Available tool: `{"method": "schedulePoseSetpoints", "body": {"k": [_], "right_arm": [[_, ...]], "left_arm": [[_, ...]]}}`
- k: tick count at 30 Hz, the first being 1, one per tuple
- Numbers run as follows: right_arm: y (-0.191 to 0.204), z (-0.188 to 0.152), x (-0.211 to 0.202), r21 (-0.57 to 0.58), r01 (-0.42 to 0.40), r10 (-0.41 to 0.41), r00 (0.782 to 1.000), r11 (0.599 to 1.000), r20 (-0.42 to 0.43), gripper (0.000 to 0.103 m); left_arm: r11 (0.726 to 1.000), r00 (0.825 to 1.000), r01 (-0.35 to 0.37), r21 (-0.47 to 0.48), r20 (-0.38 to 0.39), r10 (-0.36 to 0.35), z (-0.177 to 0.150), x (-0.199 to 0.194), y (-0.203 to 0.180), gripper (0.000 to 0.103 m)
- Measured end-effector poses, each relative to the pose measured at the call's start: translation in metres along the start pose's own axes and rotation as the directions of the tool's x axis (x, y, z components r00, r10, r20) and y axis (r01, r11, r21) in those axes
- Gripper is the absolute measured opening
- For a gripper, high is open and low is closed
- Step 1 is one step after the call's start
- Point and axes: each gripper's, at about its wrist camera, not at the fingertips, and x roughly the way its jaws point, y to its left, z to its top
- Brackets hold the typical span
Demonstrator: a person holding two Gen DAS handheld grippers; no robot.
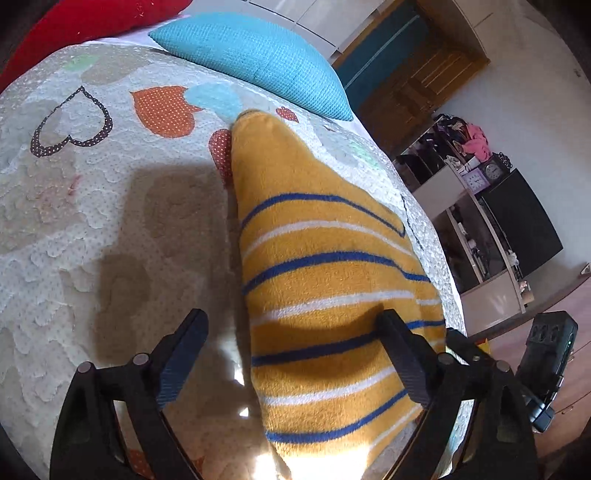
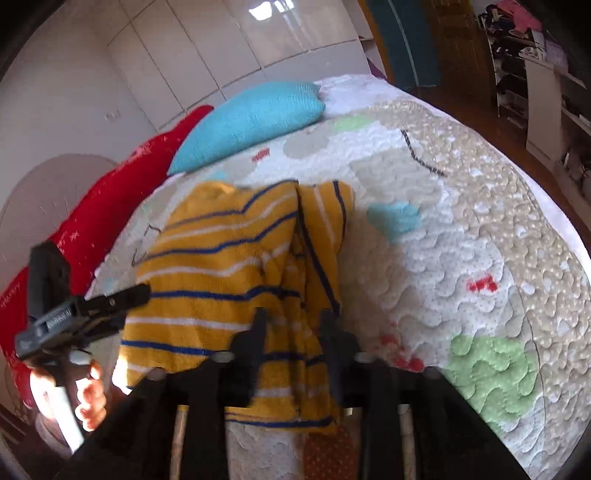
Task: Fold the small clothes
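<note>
A yellow fleece garment (image 1: 332, 280) with blue and white stripes lies on the quilted bedspread (image 1: 92, 229). In the left wrist view my left gripper (image 1: 293, 332) stands wide open low over the garment's near left edge. One finger is over the quilt, the other over the stripes, and nothing is pinched. The right wrist view is blurred. There my right gripper (image 2: 293, 332) has its fingers close together on a raised fold of the garment (image 2: 221, 266) at its right side. At the left edge of that view a hand (image 2: 88, 398) holds the left gripper (image 2: 96, 277).
A turquoise pillow (image 1: 255, 59) and a red pillow (image 1: 85, 22) lie at the head of the bed. Open shelves with a clock (image 1: 491, 171) and a dark screen (image 1: 524, 221) stand past the bed's right side. White wardrobe doors (image 2: 221, 48) line the wall.
</note>
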Motion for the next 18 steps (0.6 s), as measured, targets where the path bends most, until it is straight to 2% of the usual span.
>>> {"method": "schedulePoseSetpoints", "body": {"k": [1, 2, 4, 6, 7, 8, 9, 10, 12, 15, 17, 18], "right_arm": [[-0.004, 0.007, 0.002, 0.012, 0.001, -0.002, 1.000, 1.000, 0.024, 0.103], [-0.011, 0.012, 0.008, 0.026, 0.007, -0.008, 0.999, 1.000, 0.035, 0.103], [-0.023, 0.027, 0.038, 0.067, -0.005, 0.006, 1.000, 0.998, -0.022, 0.103], [-0.037, 0.032, 0.072, 0.148, -0.066, 0.079, 0.994, 0.987, -0.081, 0.101], [-0.040, 0.033, 0.083, 0.193, -0.106, 0.123, 0.989, 0.976, -0.078, 0.098], [-0.037, 0.035, 0.086, 0.210, -0.129, 0.145, 0.988, 0.969, -0.060, 0.074], [-0.032, 0.037, 0.090, 0.234, -0.202, 0.224, 0.972, 0.951, -0.068, 0.049], [-0.027, 0.040, 0.096, 0.281, -0.270, 0.306, 0.947, 0.921, -0.094, 0.044], [-0.006, 0.051, 0.088, 0.229, -0.281, 0.306, 0.948, 0.932, -0.082, 0.043], [0.014, 0.059, 0.065, 0.188, -0.374, 0.385, 0.922, 0.908, -0.028, 0.037], [0.015, 0.055, 0.054, 0.161, -0.367, 0.369, 0.929, 0.916, 0.013, 0.037], [0.015, 0.049, 0.050, 0.149, -0.315, 0.315, 0.949, 0.937, 0.021, 0.037]], "left_arm": [[1.000, 1.000, 0.008, -0.001, -0.004, -0.008, 0.003, 0.003, 0.002, 0.099], [1.000, 1.000, 0.019, -0.004, -0.016, -0.020, 0.005, 0.008, 0.003, 0.100], [0.998, 0.996, 0.057, -0.030, -0.068, -0.059, 0.007, 0.022, 0.004, 0.102], [0.998, 0.991, 0.057, -0.018, -0.119, -0.059, 0.006, 0.034, -0.003, 0.101], [0.998, 0.991, 0.065, -0.001, -0.119, -0.064, 0.007, 0.034, -0.008, 0.085], [0.996, 0.986, 0.095, 0.003, -0.138, -0.093, 0.007, 0.032, -0.012, 0.072], [0.997, 0.986, 0.082, 0.001, -0.147, -0.081, 0.008, 0.029, -0.015, 0.066], [0.997, 0.987, 0.075, 0.008, -0.141, -0.073, 0.010, 0.022, -0.018, 0.058], [0.996, 0.989, 0.081, 0.029, -0.125, -0.077, 0.016, 0.004, -0.026, 0.053], [0.996, 0.997, 0.033, 0.081, -0.070, -0.027, 0.024, -0.021, -0.038, 0.053], [0.996, 0.998, 0.010, 0.092, -0.065, -0.004, 0.025, -0.028, -0.041, 0.056], [0.996, 0.997, -0.024, 0.089, -0.074, 0.030, 0.022, -0.025, -0.041, 0.064]]}}
